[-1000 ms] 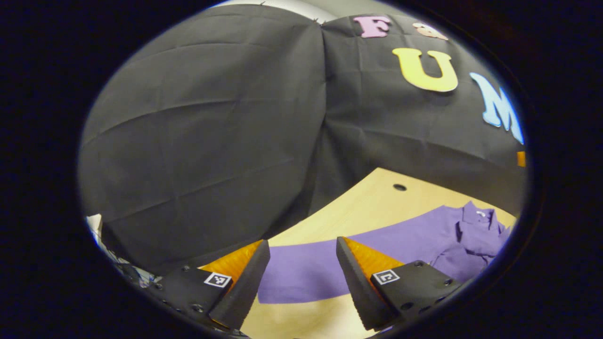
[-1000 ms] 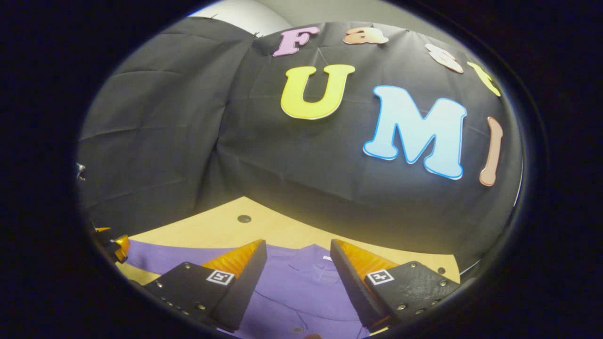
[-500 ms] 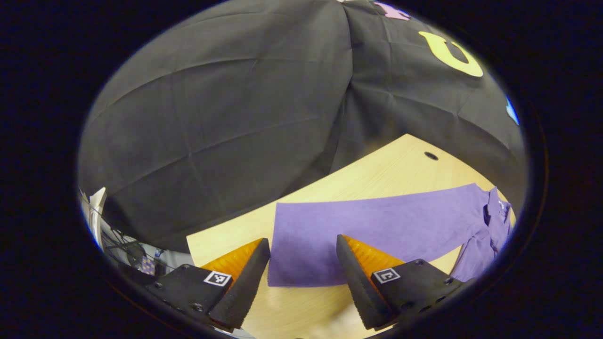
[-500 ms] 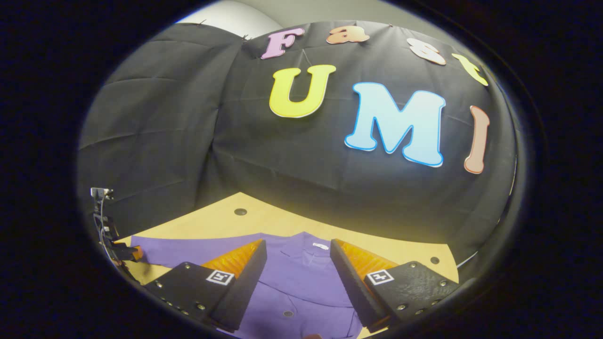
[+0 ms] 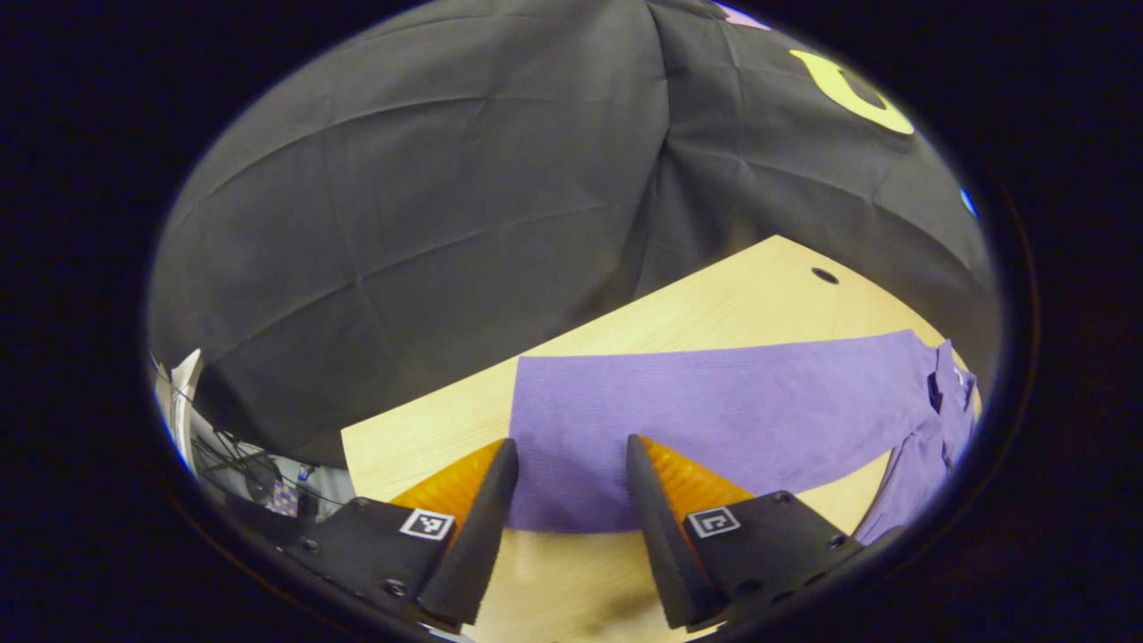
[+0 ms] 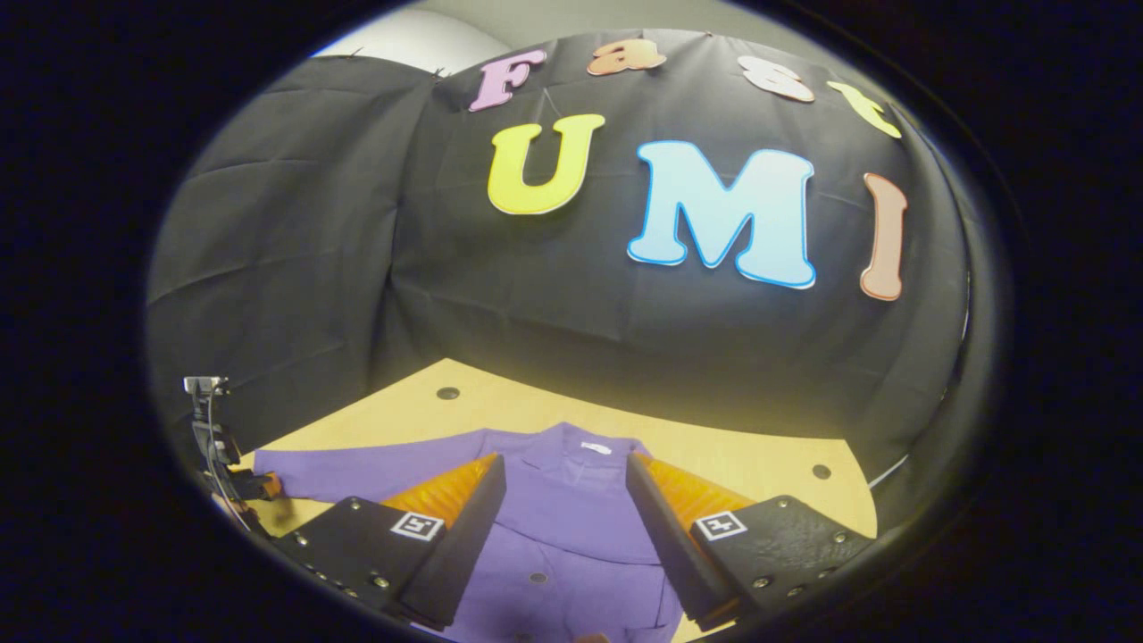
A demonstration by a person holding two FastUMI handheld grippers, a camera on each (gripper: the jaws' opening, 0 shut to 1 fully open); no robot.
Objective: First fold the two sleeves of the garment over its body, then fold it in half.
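Note:
A purple collared garment lies flat on the wooden table. In the left gripper view its long sleeve stretches across the table toward the collar at the far right. My left gripper is open, its fingers either side of the sleeve's cuff end, just above it. In the right gripper view the garment's body with collar and buttons lies below my right gripper, which is open and holds nothing. The left gripper shows small at the far left, by the sleeve's end.
The light wooden table has round holes near its back edge and at the right. Black cloth walls stand close behind it. The table's left corner drops off, with cables and clutter below.
The left gripper has tilted down and moved in over the sleeve's cuff, its fingers slightly closer together. The right gripper has drawn back and risen a little, showing more of the garment's body.

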